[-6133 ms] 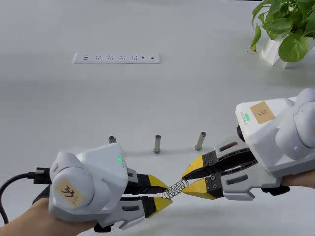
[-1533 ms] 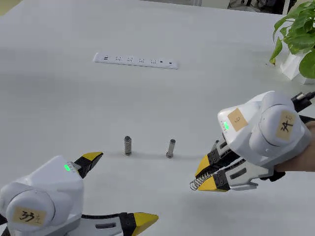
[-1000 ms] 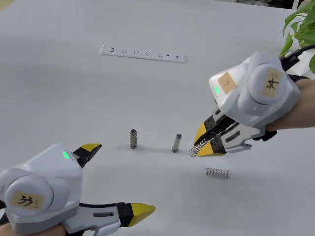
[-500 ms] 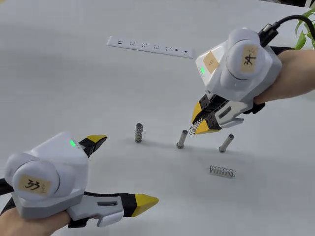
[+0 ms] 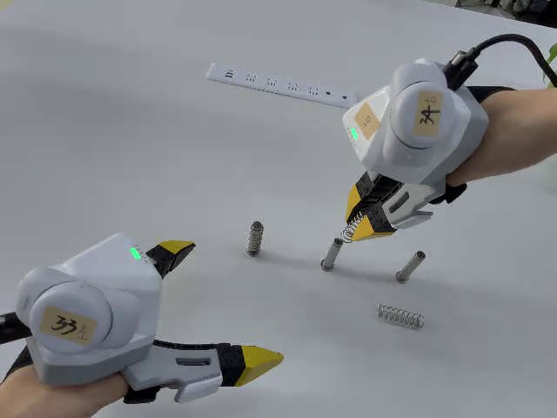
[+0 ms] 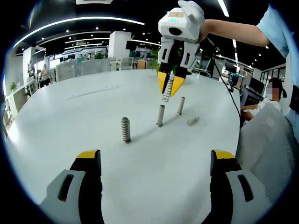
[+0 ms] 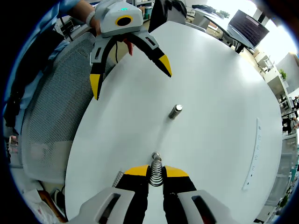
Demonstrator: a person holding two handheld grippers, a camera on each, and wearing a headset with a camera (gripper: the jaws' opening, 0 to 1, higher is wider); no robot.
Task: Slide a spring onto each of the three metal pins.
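Right claw [image 5: 357, 228] pinching spring [image 7: 155, 171], over middle pin [image 7: 155, 156]

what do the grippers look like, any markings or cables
Both are rounded white shells with green lights, black tongs tipped yellow. The left gripper has a tan sticker reading 33; the right gripper has tan stickers, one reading 34, and a black cable. Light blue sleeve.
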